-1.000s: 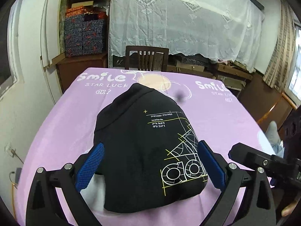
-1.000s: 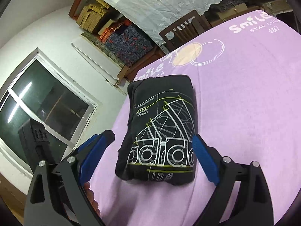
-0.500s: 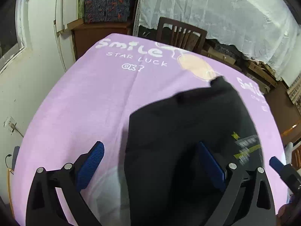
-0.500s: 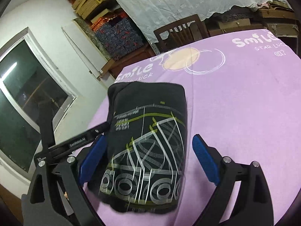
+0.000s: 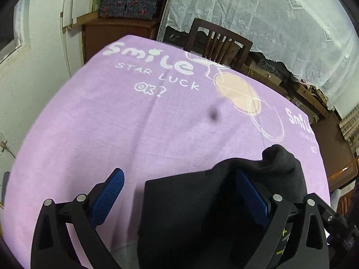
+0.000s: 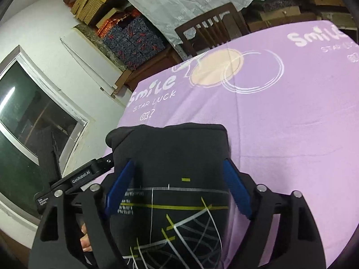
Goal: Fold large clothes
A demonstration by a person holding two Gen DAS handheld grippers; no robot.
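A black garment [image 6: 170, 157] with a white and yellow print lies folded into a thick packet on the purple tablecloth [image 6: 280, 134]. My right gripper [image 6: 178, 188] hovers over its printed top. The jaws are closing with the packet's fabric between the blue pads [image 6: 235, 190], and no firm pinch shows. My left gripper [image 5: 179, 197] stands wide open across the garment's [image 5: 190, 213] left edge. One pad [image 5: 107, 197] is over bare cloth and the other pad [image 5: 251, 197] rests on the black fabric. The left gripper's housing [image 6: 83, 177] shows at the packet's left side.
A wooden chair [image 5: 217, 42] stands at the table's far edge, before a lace-covered pile [image 5: 269, 11]. Patterned boxes [image 6: 134, 40] and a window [image 6: 29, 116] are to the left. A hand [image 6: 86, 242] shows beneath my right gripper. Purple cloth stretches far and right of the garment.
The left gripper slid to the garment's left edge, so the packet now sits low and right in its view. The right gripper came forward over the print and its jaws narrowed.
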